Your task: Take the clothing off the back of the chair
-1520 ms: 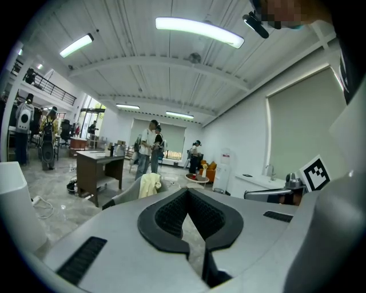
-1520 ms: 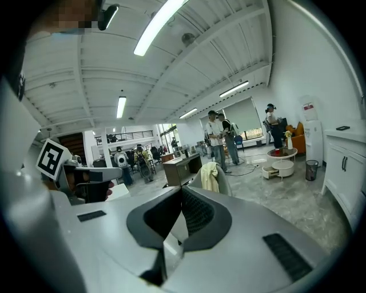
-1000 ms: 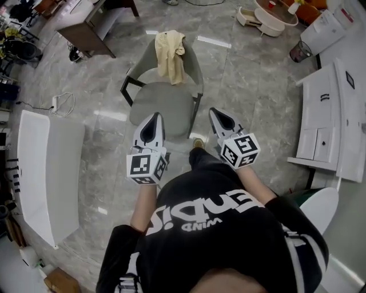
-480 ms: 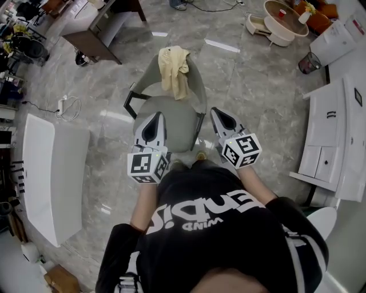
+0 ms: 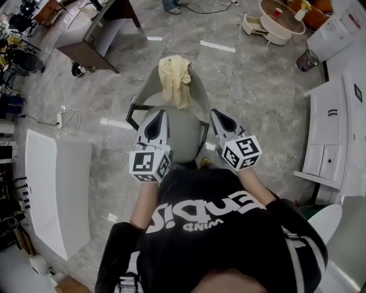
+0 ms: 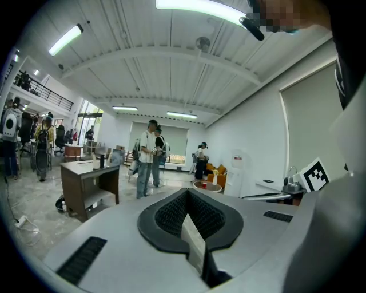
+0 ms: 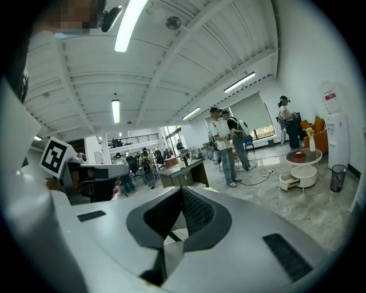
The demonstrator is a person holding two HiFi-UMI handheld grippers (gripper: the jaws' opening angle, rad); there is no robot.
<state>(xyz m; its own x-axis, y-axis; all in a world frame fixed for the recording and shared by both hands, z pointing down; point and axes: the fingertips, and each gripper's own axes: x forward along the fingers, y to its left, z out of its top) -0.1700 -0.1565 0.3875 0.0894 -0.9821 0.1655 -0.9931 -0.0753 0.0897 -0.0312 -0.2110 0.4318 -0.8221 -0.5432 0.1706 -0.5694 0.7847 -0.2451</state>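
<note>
A pale yellow piece of clothing [image 5: 174, 77] hangs crumpled over the back of a grey chair [image 5: 182, 134] with black arm frames, in the head view's upper middle. My left gripper [image 5: 160, 112] hovers over the left of the seat, shut and empty. Over the chair's right arm is my right gripper [image 5: 215, 112], jaws together with nothing in them. Both point toward the chair back and stay short of the clothing. The left gripper view shows the left gripper [image 6: 186, 191] with its pads meeting. The right gripper [image 7: 181, 188] also looks shut in its own view. Neither gripper view shows the clothing.
A long white table [image 5: 54, 194] stands at the left and a brown desk [image 5: 94, 40] at the upper left. White cabinets [image 5: 337, 131] line the right. A round coffee table [image 5: 280, 14] and a bin [image 5: 309, 59] sit beyond. People [image 6: 150, 157] stand further back.
Both grippers have moved forward toward the chair, from in front of the seat to above it. The chair and clothing sit nearer in view. Jaws stayed together.
</note>
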